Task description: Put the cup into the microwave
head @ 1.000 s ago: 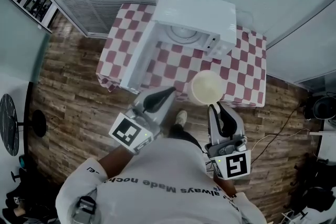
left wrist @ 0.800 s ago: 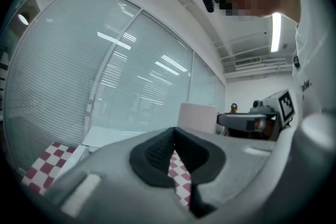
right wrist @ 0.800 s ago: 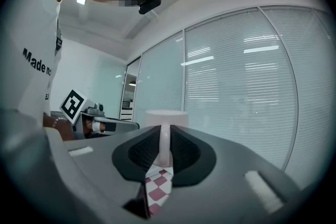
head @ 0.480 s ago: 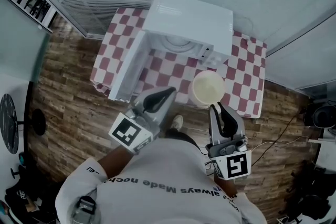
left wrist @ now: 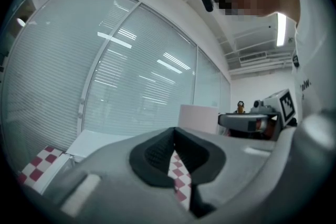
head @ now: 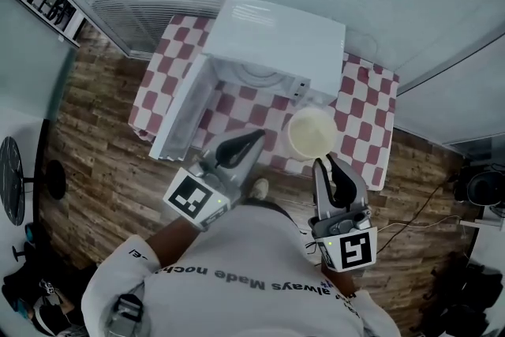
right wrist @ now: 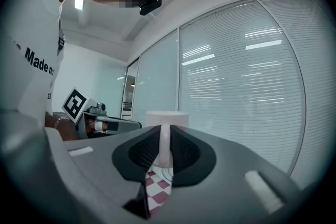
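The right gripper (head: 331, 168) is held close in front of the person's chest. Its fingers (right wrist: 185, 153) are pinched tight on the thin handle loop of the cream-coloured, ceramic-looking cup (right wrist: 167, 118). The cup body stands upright just beyond the fingertips and, as far as I can tell, is carried in the air above the near edge of the bench. I'd judge it stiff, smooth and breakable, with its weight hanging out ahead of the grip. A hold on that narrow handle could let it swing or tip, so it wants a firm squeeze, a level wrist and a soft set-down. From above, the cup (head: 312, 132) shows its open mouth, and I can't tell whether anything is in it.

The left gripper (head: 251, 140) sits to the left of the right fingers at much the same reach. Its own fingers (left wrist: 152, 152) are pressed together on nothing and point forward. Both forearms are tucked in with the elbows bent.

Past the fingertips lies the bench under its red-and-white checked cloth (head: 364, 99). Farther on is the white box-shaped microwave (head: 276, 39), and its door (head: 183, 116) stands wide open beyond and to the left of the left fingers. The cavity lies ahead and slightly left of the cup, so I'd expect the right arm to need a reach forward and across.
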Available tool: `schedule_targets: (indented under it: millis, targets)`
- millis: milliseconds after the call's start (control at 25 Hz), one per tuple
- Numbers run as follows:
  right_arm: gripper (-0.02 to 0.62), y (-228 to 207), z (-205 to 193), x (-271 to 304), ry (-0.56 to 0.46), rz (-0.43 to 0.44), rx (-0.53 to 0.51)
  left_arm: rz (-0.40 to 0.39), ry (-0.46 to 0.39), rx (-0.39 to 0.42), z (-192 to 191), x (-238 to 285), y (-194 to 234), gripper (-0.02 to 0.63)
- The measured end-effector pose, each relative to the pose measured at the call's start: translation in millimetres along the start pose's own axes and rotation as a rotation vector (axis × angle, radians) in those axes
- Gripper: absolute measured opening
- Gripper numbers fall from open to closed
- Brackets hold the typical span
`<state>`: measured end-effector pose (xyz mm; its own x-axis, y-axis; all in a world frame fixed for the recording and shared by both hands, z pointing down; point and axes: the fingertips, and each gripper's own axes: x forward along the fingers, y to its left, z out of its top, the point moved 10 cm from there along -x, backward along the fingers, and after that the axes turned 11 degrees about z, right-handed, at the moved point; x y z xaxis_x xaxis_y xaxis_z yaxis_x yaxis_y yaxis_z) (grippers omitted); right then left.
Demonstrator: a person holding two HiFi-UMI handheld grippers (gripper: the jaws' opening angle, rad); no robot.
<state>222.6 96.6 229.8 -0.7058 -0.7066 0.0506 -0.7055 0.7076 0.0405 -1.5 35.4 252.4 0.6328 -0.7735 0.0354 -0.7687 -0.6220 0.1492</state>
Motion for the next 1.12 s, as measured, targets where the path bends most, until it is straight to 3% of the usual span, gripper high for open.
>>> schedule_targets:
  millis: [600, 1120]
  targets:
    - [0.046, -29, -13, 3, 0.002, 0.058, 0.006, 0.06, 0.017, -0.004, -10, 15, -4, 0.005]
    - [0.046, -26, 0, 36, 0.001, 0.043, -0.023, 0.034, 0.0, 0.009, 6, 20, 32, 0.005]
